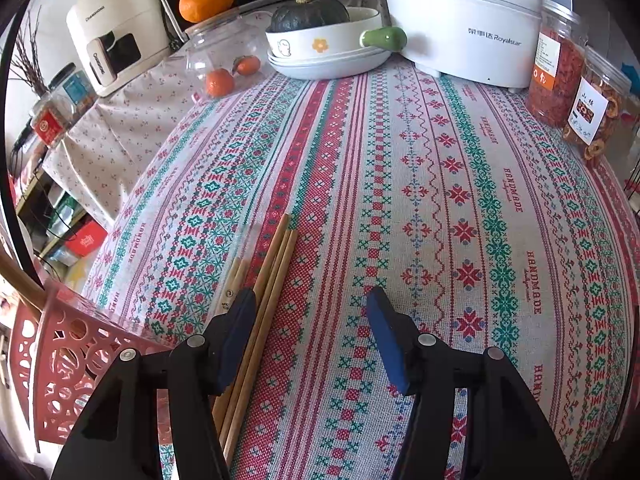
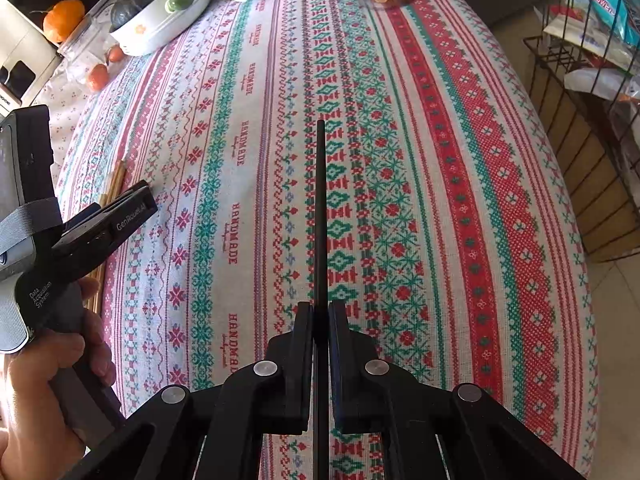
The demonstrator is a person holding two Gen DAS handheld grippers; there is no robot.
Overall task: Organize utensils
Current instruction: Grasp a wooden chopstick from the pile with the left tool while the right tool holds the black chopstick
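Several wooden chopsticks [image 1: 276, 264] lie side by side on the patterned tablecloth [image 1: 440, 200], running away from me. My left gripper [image 1: 311, 296] is open just above them, and they pass along the inside of its left finger without being pinched. A red openwork holder [image 1: 68, 360] stands at the lower left table edge. In the right wrist view my right gripper [image 2: 321, 308] is shut on a single black chopstick [image 2: 320, 208] that sticks out straight ahead over the cloth. The left gripper [image 2: 128, 200], held by a hand, shows there at the left over the wooden chopsticks [image 2: 116, 178].
At the back stand a white dish with a dark squash [image 1: 320, 46], a white Royalstar cooker [image 1: 468, 20], a clear jar of tangerines [image 1: 224, 60] and jars of dried fruit [image 1: 556, 72]. A wire rack [image 2: 592, 80] stands off the table's right edge.
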